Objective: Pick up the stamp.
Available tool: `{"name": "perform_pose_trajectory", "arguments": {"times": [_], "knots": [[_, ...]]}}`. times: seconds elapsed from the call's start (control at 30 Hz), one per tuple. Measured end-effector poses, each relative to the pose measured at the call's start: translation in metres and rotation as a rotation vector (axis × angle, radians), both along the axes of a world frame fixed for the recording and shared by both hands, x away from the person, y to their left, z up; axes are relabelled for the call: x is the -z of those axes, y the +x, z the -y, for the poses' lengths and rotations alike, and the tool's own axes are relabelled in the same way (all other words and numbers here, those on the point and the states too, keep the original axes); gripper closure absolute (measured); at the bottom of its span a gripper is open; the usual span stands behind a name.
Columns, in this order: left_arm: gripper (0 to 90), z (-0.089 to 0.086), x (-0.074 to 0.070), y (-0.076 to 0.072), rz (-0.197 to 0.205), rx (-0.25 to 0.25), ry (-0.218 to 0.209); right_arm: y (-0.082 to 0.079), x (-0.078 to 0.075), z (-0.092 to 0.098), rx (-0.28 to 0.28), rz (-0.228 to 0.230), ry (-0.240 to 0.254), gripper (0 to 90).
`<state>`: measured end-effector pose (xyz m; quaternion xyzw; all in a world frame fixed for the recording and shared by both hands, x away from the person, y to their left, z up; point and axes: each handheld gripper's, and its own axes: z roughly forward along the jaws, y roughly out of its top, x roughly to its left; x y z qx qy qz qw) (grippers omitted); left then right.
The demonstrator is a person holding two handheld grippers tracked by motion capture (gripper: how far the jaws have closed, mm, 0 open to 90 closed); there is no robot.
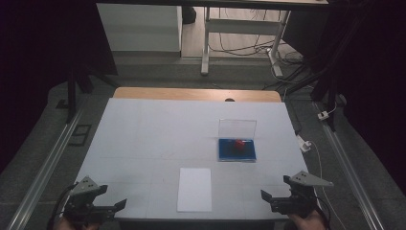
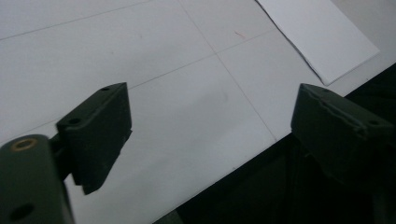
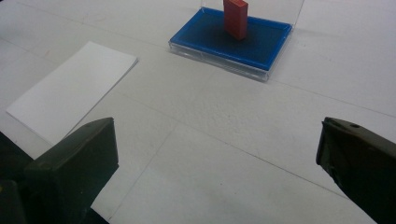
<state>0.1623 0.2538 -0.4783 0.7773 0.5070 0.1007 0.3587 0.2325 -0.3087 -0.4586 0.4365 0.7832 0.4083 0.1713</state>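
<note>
In the high view the right tool (image 1: 271, 200) sits at the lower right of the frame, its jaws spread wide and empty; the left tool (image 1: 117, 207) at the lower left is likewise wide and holds nothing. The red block (image 1: 238, 144) stands in the blue tray (image 1: 225, 154) right of centre, well above the right tool, with the white sheet (image 1: 194, 189) at bottom centre between both tools on the table (image 1: 143, 139)

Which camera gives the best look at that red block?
The right gripper view: the red block stands close and sharp on the blue tray. The high view shows it small and dim.
</note>
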Motion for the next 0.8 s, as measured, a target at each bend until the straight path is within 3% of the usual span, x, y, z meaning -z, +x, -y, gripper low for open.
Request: {"name": "perform_pose_trajectory", "arguments": {"times": [0.07, 0.13, 0.4, 0.53, 0.7, 0.8], "knots": [[11.6, -0.0006, 0.0000, -0.0001, -0.002, 0.000, -0.002, 0.0000, 0.0001, -0.0011, -0.003, 0.002, -0.007, 0.0], [3.9, -0.0009, 0.0002, 0.0003, -0.006, -0.020, 0.000, 0.0006, 0.0003, -0.0017, -0.011, -0.003, -0.009, 0.0], [3.0, -0.0052, 0.0002, 0.0019, -0.018, -0.008, -0.045, 0.0021, 0.0008, -0.0019, -0.023, -0.019, -0.006, 0.0], [0.4, -0.0069, -0.0011, 0.0007, -0.004, 0.007, -0.059, 0.0035, 0.0008, -0.0002, -0.021, -0.038, 0.010, 0.0], [0.3, -0.0060, -0.0022, -0.0002, 0.040, 0.003, 0.026, 0.0048, 0.0011, -0.0003, -0.037, -0.053, 0.016, 0.0], [0.2, -0.0049, -0.0012, 0.0008, 0.028, 0.010, 0.032, 0.0045, 0.0011, -0.0020, -0.037, -0.049, 0.005, 0.0]]}}
